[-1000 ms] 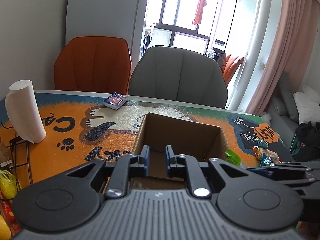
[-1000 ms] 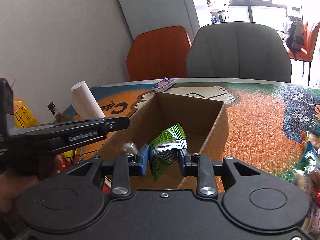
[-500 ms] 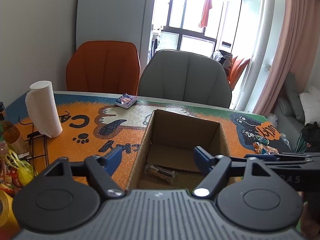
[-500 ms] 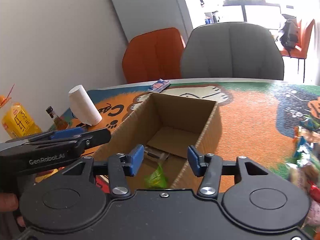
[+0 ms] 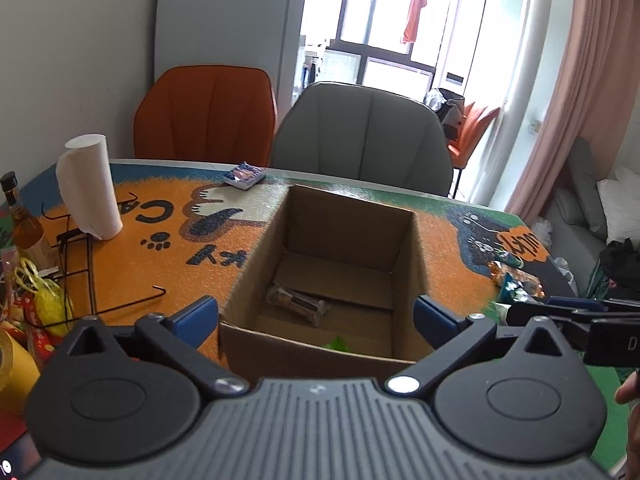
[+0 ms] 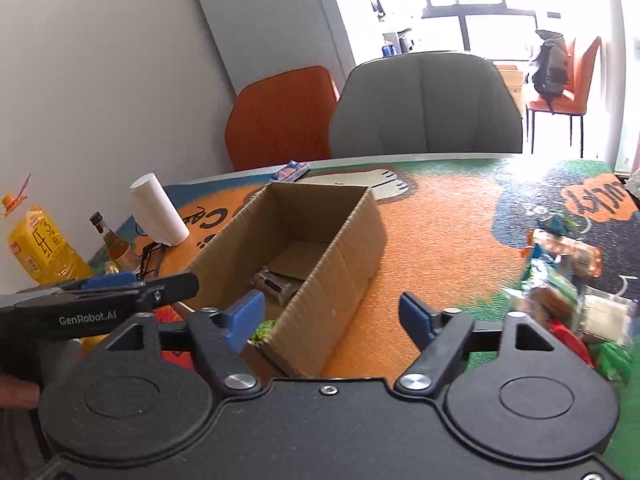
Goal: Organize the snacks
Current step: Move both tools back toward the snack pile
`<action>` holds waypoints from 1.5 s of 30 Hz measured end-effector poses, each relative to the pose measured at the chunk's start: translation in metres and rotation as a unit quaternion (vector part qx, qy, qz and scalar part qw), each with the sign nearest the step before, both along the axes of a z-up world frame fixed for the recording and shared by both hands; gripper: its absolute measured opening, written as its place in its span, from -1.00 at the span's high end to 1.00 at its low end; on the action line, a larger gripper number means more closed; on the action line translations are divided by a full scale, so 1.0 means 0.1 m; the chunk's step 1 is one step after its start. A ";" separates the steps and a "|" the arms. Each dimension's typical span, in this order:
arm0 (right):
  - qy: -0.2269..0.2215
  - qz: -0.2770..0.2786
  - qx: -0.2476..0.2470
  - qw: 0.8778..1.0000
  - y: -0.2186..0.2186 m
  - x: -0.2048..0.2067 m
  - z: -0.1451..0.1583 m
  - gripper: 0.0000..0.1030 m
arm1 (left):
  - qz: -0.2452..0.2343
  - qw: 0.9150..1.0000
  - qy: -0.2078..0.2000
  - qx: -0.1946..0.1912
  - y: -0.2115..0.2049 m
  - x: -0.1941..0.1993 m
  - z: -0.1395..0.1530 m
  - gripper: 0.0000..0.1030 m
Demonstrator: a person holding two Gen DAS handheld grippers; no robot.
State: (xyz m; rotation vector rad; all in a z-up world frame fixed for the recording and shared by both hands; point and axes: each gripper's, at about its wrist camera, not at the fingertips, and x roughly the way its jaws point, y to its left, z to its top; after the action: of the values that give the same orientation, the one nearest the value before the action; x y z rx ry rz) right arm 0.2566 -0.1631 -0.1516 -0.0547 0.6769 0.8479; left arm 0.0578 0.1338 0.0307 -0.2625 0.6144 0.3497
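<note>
Only the right wrist view shows the heap of loose, colourful snack packets [image 6: 560,276] on the cartoon-printed table mat [image 6: 440,232], right of the open brown cardboard box [image 6: 340,248]. In the left wrist view, a clear-wrapped brown snack bar [image 5: 298,303] lies flat on the box floor, pointing left to right. Left gripper [image 5: 316,316] and right gripper [image 6: 332,312] are both opening, empty.
</note>
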 end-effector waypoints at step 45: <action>0.033 -0.162 -0.001 0.986 -1.80 0.43 -0.48 -0.55 | -0.147 0.989 0.011 -0.025 -1.51 0.66 -0.46 -0.99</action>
State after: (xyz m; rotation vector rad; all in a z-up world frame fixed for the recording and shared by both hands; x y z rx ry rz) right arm 0.3000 -0.3428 -0.1993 0.0808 0.7248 0.5368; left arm 0.1235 -0.0173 -0.0149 -0.2126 0.6731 0.0521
